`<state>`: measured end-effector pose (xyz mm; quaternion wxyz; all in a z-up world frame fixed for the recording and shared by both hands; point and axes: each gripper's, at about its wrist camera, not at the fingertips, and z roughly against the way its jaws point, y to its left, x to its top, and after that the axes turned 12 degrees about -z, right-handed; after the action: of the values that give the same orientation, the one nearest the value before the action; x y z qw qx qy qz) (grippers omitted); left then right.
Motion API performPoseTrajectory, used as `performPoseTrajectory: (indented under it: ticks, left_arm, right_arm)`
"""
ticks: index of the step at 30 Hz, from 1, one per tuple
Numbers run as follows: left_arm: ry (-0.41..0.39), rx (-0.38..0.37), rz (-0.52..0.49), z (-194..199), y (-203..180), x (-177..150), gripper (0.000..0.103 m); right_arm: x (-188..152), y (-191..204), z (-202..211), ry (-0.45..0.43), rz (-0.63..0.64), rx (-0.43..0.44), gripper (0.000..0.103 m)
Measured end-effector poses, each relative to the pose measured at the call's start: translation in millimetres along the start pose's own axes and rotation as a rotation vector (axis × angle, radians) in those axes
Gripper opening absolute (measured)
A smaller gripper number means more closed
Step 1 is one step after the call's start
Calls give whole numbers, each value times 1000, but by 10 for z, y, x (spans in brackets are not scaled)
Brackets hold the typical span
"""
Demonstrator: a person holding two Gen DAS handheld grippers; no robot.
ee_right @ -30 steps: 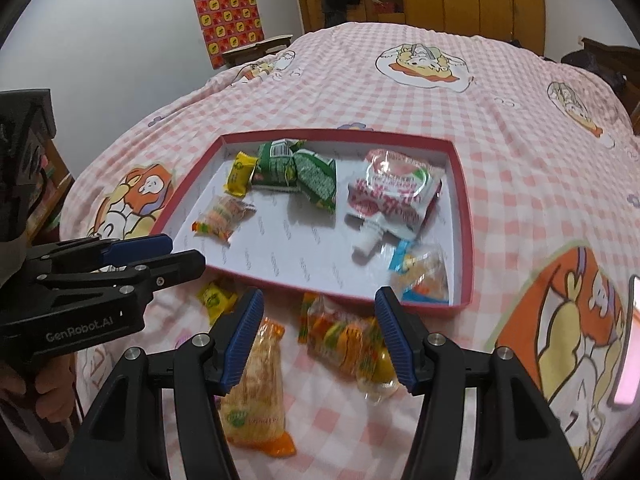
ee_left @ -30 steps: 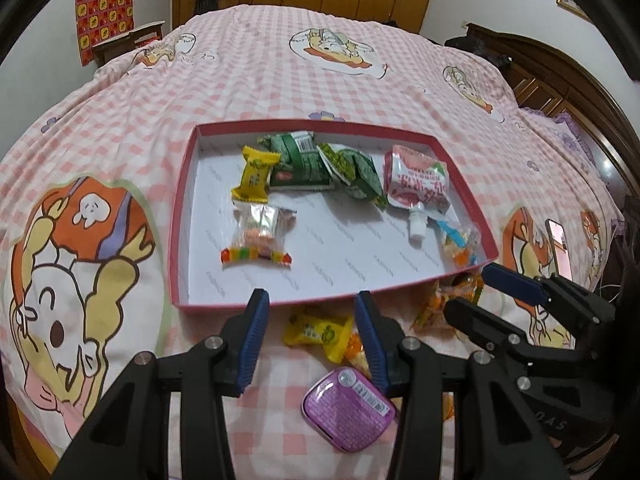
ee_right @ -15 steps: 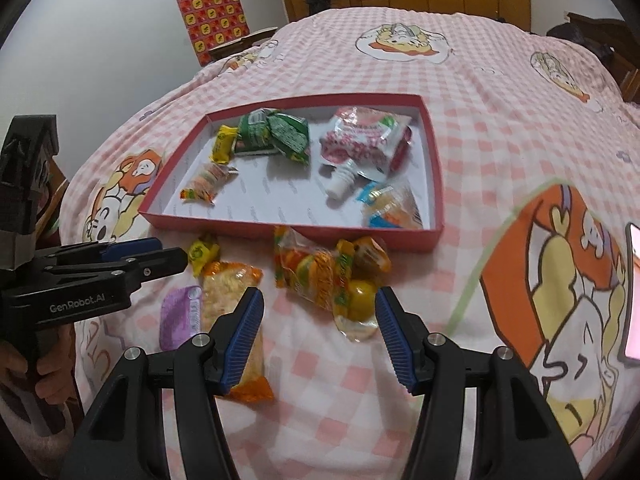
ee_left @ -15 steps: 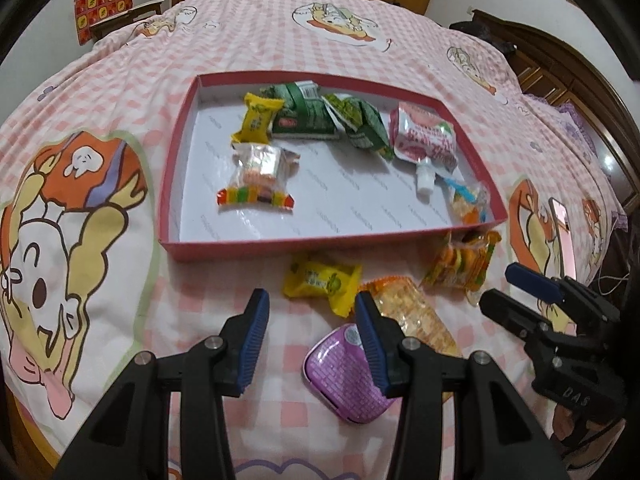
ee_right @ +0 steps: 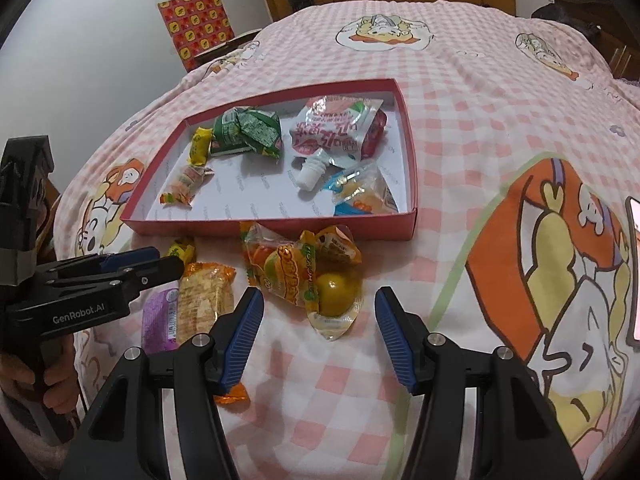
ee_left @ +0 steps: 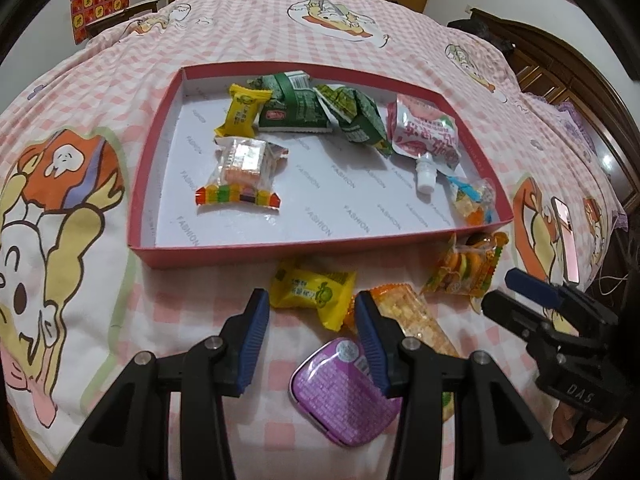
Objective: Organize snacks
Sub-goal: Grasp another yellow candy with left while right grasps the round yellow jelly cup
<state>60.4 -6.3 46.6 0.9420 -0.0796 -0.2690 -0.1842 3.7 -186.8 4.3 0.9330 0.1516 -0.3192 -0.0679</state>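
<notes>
Where red tray [ee_left: 141, 184] lies, six snacks inside

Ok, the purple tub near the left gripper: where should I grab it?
Take the purple tub across its two side edges, from straight above. It lies flat, lid up, on the bedspread, so only the rim offers the open left gripper purchase.

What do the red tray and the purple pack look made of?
Red tray: looks like cardboard, matte red walls, white printed paper lining, sharp folded corners. Purple pack: probably a rigid plastic tub under a glossy printed foil lid, judging by its rounded rim and sheen.
</notes>
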Motion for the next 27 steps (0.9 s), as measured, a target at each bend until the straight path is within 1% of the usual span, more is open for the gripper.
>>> performPoseTrajectory:
  ticks: [4, 11, 14, 16, 17, 20, 24, 27]
  left_arm:
    - [-6, 12, 13, -68, 34, 20, 47]
    - [-26, 3, 11, -124, 57, -6, 49]
    - [-34, 1, 7, -117, 63, -30, 48]
    - [-33, 8, 3, -104, 66, -50, 43]
    - [-29, 17, 1, -99, 72, -65, 39]
    - [-30, 13, 6, -108, 89, -77, 38]
    - [-22, 32, -11, -155, 43, -66, 38]
    - [-34, 44, -21, -167, 17, -57, 38]
  right_arm:
    - [-18, -36, -78, 19, -3, -12, 59]
    - [-33, -87, -177, 32, -1, -14, 59]
    - [-41, -74, -172, 21, 27, -24, 53]
    - [-53, -56, -164, 19, 52, -27, 50]
    - [-57, -51, -158, 18, 64, -29, 48]
    - [-66, -36, -174, 25, 93, -40, 44]
    - [-50, -26, -235, 32, 105, -45, 43]
    - [-20, -40, -267, 27, 93, -36, 43]
